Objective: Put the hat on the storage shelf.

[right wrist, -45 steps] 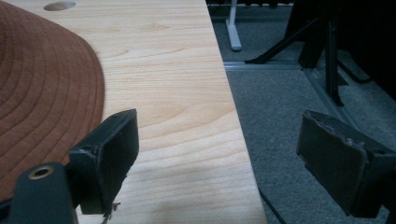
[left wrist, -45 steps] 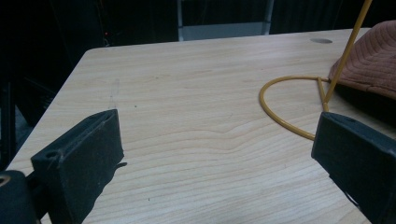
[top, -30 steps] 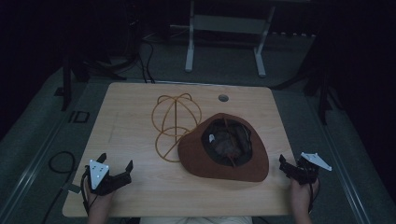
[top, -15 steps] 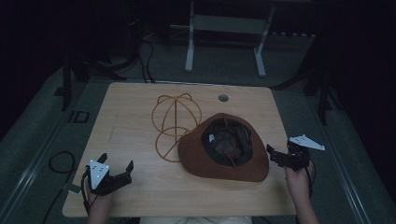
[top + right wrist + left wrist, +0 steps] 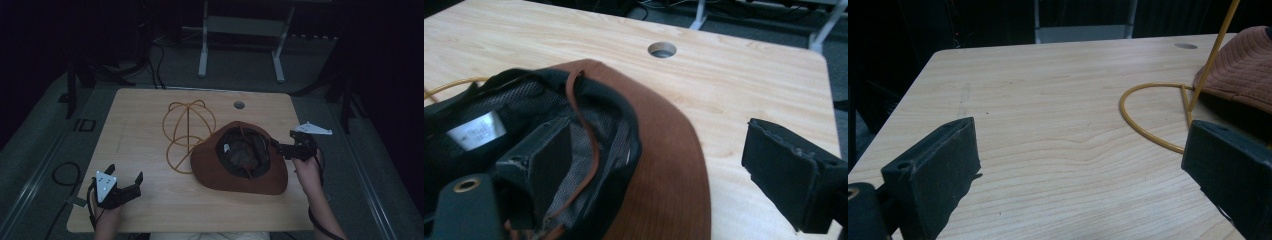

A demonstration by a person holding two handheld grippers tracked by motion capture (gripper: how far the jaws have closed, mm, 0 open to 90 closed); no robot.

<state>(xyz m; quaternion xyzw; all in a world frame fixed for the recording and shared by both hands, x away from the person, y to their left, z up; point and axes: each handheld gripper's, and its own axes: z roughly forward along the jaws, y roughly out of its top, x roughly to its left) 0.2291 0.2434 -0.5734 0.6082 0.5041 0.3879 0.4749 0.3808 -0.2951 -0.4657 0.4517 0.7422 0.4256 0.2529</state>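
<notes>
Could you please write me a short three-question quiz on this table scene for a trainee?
1. True or false: the hat lies upside down, its lining facing up.
2. Which tongs straddle the hat's brim, one jaw inside the crown? A) the left tongs B) the right tongs
3. Fill in: the yellow ___ stand stands beside the hat on the table.

Key: 1 true; 2 B, both tongs open and the left ones away from the hat near the table's front edge; 3 wire.
</notes>
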